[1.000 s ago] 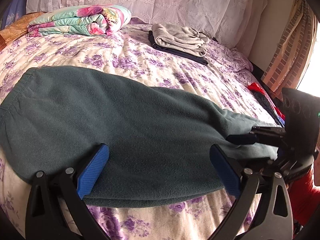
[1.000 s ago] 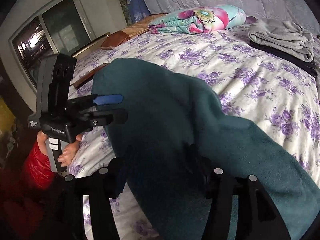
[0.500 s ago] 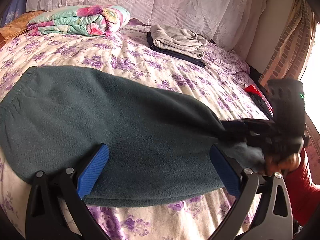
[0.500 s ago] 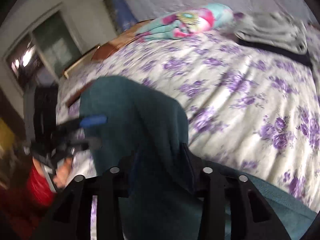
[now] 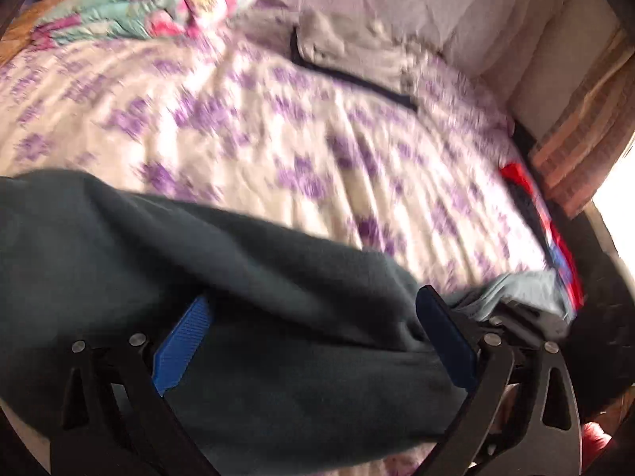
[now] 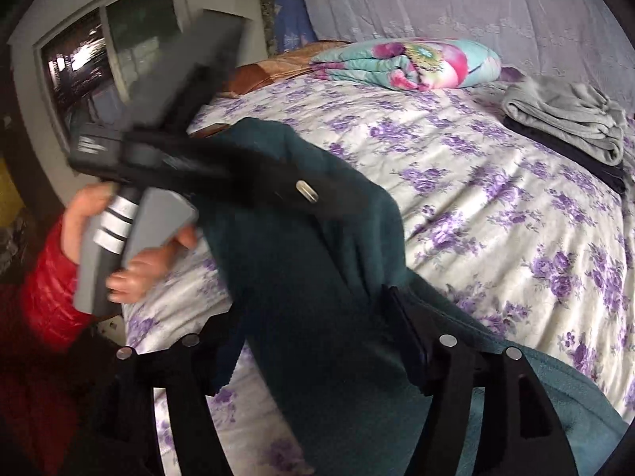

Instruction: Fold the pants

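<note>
Pants (image 6: 317,277) | bunched between right fingers (image 6: 412,341) | on bed (image 6: 496,198)

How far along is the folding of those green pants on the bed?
Done: the pants look laid as one long strip, legs together. In hand: the right gripper, its jaws just opening, has cloth between them; the left gripper stands open over the cloth. Left: folding them across.
</note>
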